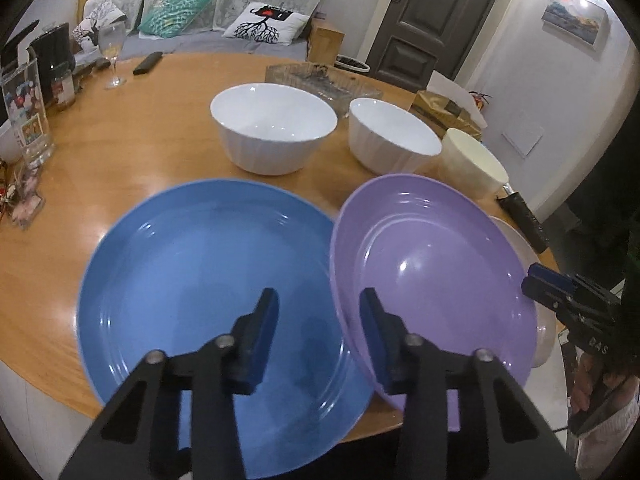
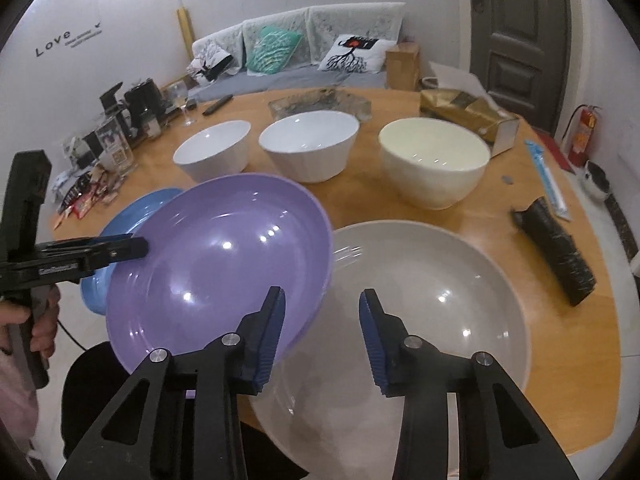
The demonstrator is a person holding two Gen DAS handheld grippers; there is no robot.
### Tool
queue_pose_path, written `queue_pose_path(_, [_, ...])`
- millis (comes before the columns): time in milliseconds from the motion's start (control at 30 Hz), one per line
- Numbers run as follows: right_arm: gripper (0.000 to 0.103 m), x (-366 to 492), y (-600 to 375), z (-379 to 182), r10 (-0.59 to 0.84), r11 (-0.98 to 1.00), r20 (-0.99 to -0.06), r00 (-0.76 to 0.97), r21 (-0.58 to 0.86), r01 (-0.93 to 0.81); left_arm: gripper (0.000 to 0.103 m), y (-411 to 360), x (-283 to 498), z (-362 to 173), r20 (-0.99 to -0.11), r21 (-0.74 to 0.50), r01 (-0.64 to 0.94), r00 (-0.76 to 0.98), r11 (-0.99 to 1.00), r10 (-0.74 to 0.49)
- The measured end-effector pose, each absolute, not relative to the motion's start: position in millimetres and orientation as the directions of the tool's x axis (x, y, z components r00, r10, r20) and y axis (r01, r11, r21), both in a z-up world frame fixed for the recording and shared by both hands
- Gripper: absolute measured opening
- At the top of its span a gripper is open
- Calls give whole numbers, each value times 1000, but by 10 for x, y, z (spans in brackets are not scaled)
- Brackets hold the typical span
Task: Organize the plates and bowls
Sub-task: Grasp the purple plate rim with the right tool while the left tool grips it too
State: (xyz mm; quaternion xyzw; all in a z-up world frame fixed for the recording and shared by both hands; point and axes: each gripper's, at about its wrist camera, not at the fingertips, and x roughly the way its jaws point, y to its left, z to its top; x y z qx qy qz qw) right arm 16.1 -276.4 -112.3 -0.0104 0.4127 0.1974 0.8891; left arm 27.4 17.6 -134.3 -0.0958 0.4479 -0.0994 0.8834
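Plates lay along the desk's (image 1: 120, 168) near edge, the purple plate (image 1: 436, 272) tilted across its neighbours for stacking, both grippers' jaws spread.

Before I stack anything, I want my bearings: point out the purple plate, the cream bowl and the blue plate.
purple plate (image 2: 224, 264): right wrist view, on its shiny inner well.
cream bowl (image 2: 434, 148): right wrist view, on its inside.
blue plate (image 1: 208, 272): left wrist view, on its flat centre.

A tilted purple plate (image 2: 224, 264) overlaps a blue plate (image 1: 208, 312) and grey plate (image 2: 420, 340); three white bowls (image 1: 274, 126) stand behind.
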Motion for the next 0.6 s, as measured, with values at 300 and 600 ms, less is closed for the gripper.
queue_pose_path(300, [10,193,-2647,-1177,344,919,-753,561,146,-367,10,152,260,-1300,-762,-240,114,593,964,-260])
queue_pose_path(600, [10,170,-2742,-1150,320,930,-750,579,132,-342,10,-32,307,-1248,-768,-236,134,581,962,-269])
